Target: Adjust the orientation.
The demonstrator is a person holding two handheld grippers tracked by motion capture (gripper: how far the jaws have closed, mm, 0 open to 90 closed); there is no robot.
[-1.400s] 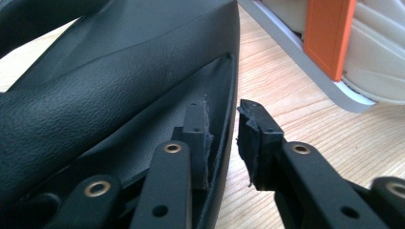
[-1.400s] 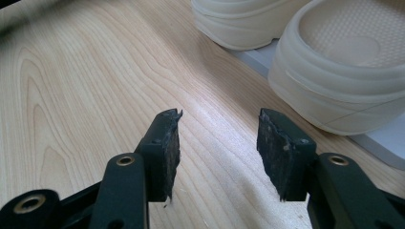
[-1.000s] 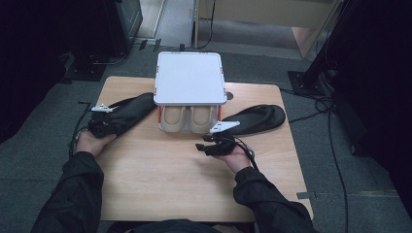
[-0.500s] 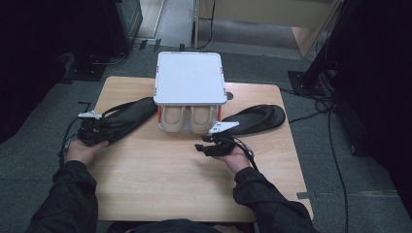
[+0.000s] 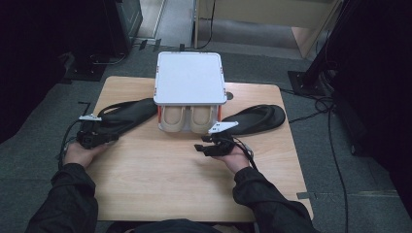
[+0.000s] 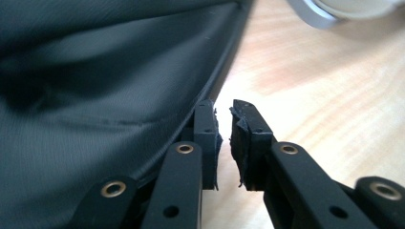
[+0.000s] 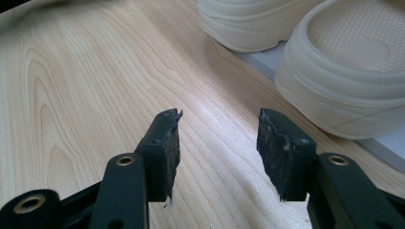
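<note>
high cam looking down over light wooden table | L cam skimming close, black fabric bag | R cam facing cream rubber clogs, seen from high too

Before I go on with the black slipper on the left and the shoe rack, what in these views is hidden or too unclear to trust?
- High view: cream shoes, toes hidden under the white rack top.
- Left gripper view: black slipper blurred and cut off by the frame; whether it touches the left claw is unclear.
- Right gripper view: cream shoes cut off at the top and right edges.
- High view: right claw too small to judge its opening.
</note>
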